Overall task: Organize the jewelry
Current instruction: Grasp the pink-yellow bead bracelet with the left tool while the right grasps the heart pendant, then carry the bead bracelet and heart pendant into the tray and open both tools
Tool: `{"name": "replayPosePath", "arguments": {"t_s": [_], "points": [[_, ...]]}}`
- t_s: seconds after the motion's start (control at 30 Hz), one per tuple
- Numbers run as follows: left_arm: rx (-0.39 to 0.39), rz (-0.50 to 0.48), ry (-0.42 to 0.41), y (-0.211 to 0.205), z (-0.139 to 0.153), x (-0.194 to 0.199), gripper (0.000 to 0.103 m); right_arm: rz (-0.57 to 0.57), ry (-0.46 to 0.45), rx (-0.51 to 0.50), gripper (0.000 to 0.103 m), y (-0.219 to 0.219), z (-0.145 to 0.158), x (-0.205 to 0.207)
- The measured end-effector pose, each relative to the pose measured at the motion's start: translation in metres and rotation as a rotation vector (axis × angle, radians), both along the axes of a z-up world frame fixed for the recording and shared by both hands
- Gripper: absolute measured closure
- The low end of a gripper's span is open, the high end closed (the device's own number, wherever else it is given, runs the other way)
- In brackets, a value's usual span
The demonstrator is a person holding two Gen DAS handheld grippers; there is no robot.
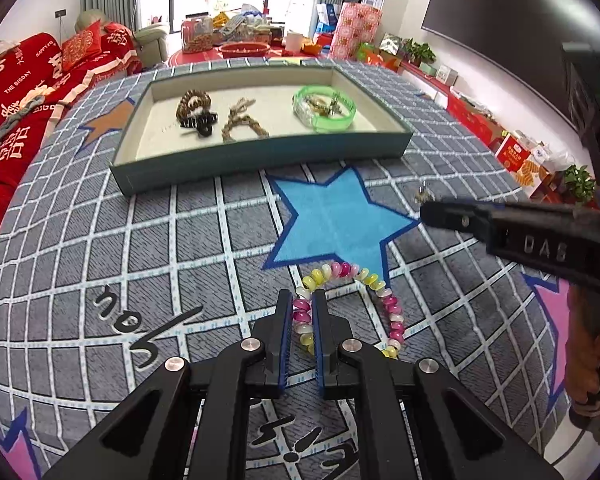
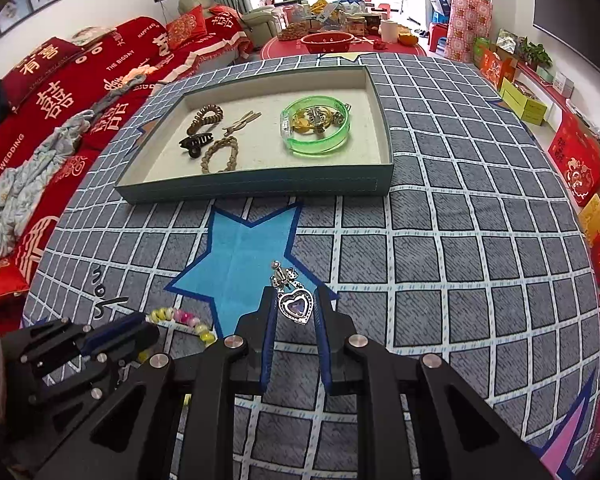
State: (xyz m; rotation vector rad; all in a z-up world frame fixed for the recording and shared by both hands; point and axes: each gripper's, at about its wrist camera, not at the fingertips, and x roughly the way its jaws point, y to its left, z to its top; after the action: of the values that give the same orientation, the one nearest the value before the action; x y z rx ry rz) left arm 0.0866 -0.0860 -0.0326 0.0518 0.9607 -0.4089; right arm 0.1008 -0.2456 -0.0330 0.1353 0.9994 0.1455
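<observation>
1. Nearest, the left gripper (image 1: pixel 302 312) is clamped on the bead bracelet (image 1: pixel 380 288), which lies on the surface (image 1: pixel 120 240).
2. Beside it, the right gripper (image 2: pixel 296 304), stamped "DAS", pinches a heart pendant (image 2: pixel 296 305) just above the blue star (image 2: pixel 244 252).
3. Further off, the tray (image 2: pixel 260 190) holds a green bangle (image 2: pixel 332 142).
4. Beyond, the sofa cover (image 2: pixel 60 80) reads "THE BIGDAY" and "HAPPY WEDDING".
</observation>
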Motion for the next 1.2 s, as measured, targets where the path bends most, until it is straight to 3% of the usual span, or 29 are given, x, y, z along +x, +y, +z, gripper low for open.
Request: {"name": "replayPosePath", "arguments": {"t_s": [0.63, 1.2], "points": [[-0.047, 0.000, -0.087, 0.019, 0.040, 0.020, 0.080, -0.042, -0.021, 0.041, 0.083, -0.012, 0.024, -0.005], [-0.053, 0.098, -0.183, 0.052, 0.076, 0.096, 0.080, -0.052, -0.081, 0.058, 0.083, -0.019, 0.063, 0.064]]}}
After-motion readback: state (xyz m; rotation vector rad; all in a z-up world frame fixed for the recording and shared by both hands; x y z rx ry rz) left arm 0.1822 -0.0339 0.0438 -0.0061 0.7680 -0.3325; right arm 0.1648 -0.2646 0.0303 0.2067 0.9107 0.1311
